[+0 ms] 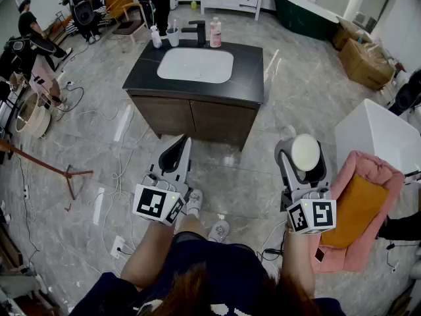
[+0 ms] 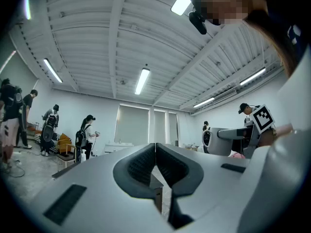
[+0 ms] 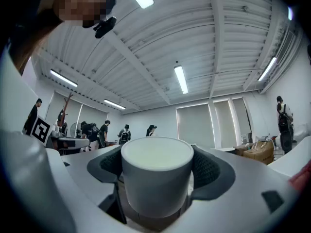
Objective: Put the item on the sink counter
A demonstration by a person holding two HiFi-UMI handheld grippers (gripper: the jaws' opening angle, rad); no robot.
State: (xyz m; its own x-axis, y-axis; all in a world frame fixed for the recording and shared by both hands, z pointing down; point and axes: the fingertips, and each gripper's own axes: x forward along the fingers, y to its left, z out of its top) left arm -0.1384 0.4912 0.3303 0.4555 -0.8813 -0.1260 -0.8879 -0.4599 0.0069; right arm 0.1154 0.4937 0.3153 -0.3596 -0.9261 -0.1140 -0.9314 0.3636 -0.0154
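Spread wide, the jaws of the right gripper [image 1: 304,155] press their dark pads on both sides of a white cylindrical cup [image 3: 156,178], so the task's item is held there, well short of its goal. Its flat pale top faces the head camera; I cannot tell whether that face is a lid or a base. The left gripper [image 2: 155,152] has its jaws closed together with nothing between them, and it hangs level with the right one, in front of the person's body.

Ahead of both lies the sink counter [image 1: 250,71], well apart from the cup, across open floor. Its long side runs left to right across the person's path. The white basin [image 1: 195,64] fills its middle, and the faucet [image 1: 197,31] and a pink bottle [image 1: 215,33] stand along the far edge. The bare dark strip right of the basin looks the likeliest landing place: it sits ahead and slightly left of the loaded right gripper, nearer to it than to the left.
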